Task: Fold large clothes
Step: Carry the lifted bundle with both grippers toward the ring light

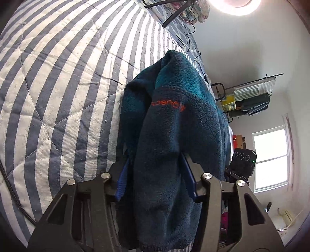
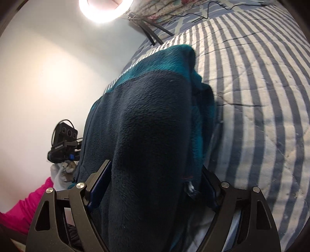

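A navy and teal fleece garment [image 1: 174,124] with orange lettering hangs bunched in thick folds over the striped bed. My left gripper [image 1: 155,160] is shut on a fold of it, with fleece filling the space between the blue pads [image 1: 122,182]. In the right wrist view the same fleece [image 2: 151,116] fills the middle. My right gripper [image 2: 155,170] is shut on another thick fold of it. The fingertips of both grippers are hidden by fabric. The other gripper shows beyond the fleece in each view [image 1: 242,160] [image 2: 64,141].
A blue-and-white striped quilt [image 1: 58,77] covers the bed under the garment. Black tripod legs [image 2: 151,34] and a cable [image 1: 193,42] lie at the bed's far end by a ring light [image 2: 104,9]. A rack [image 1: 250,98] and window [image 1: 271,159] stand beyond.
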{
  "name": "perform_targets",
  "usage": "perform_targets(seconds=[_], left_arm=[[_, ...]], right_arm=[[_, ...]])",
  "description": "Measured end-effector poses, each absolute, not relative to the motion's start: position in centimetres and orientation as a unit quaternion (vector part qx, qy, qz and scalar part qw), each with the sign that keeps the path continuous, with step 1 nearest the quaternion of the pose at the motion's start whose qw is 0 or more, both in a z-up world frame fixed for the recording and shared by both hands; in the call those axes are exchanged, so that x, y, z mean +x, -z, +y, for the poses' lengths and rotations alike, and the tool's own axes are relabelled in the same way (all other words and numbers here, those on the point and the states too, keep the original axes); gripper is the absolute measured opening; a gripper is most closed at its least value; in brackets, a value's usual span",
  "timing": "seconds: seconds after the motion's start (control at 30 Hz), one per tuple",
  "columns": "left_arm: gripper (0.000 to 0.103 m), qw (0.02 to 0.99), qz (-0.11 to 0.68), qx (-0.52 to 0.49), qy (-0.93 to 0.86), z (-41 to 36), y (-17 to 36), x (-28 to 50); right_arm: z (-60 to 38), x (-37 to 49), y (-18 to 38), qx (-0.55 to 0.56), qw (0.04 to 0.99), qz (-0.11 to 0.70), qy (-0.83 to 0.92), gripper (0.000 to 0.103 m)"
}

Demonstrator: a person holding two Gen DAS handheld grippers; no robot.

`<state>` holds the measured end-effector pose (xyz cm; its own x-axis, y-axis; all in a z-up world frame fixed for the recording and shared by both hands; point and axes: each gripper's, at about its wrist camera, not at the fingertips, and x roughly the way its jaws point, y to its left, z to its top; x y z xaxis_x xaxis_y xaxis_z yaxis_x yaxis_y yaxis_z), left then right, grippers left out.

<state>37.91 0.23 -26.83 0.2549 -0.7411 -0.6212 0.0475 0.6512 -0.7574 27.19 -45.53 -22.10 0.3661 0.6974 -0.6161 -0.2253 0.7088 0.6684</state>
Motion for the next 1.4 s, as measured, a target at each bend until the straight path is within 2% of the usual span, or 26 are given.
perform_targets(seconds=[0.23, 0.37, 0.5, 0.77, 1.4], left_arm=[[0.038, 0.756, 0.537, -0.27, 0.259, -1.8, 25.2, 38.1], [0.033, 0.785, 0.529, -0.212, 0.242, -4.0, 23.3, 37.7], [0.028, 0.809, 0.513, -0.17, 0.231, -5.9, 21.2, 37.2], [0.025, 0.843, 0.477, -0.1, 0.23, -9.5, 17.0, 33.4], [0.025, 0.892, 0.371, -0.002, 0.258, -14.5, 8.4, 22.8]], right_arm=[[-44.3, 27.4, 22.0, 0.229, 0.795, 0.487, -0.279, 0.061], [-43.1, 27.3, 21.4, 0.206, 0.806, 0.488, -0.266, 0.045], [-41.3, 26.8, 19.6, 0.151, 0.826, 0.489, -0.235, 0.037], [-38.0, 24.8, 15.7, 0.051, 0.853, 0.483, -0.191, 0.032], [-40.5, 16.1, 7.4, -0.009, 0.898, 0.412, -0.152, 0.031]])
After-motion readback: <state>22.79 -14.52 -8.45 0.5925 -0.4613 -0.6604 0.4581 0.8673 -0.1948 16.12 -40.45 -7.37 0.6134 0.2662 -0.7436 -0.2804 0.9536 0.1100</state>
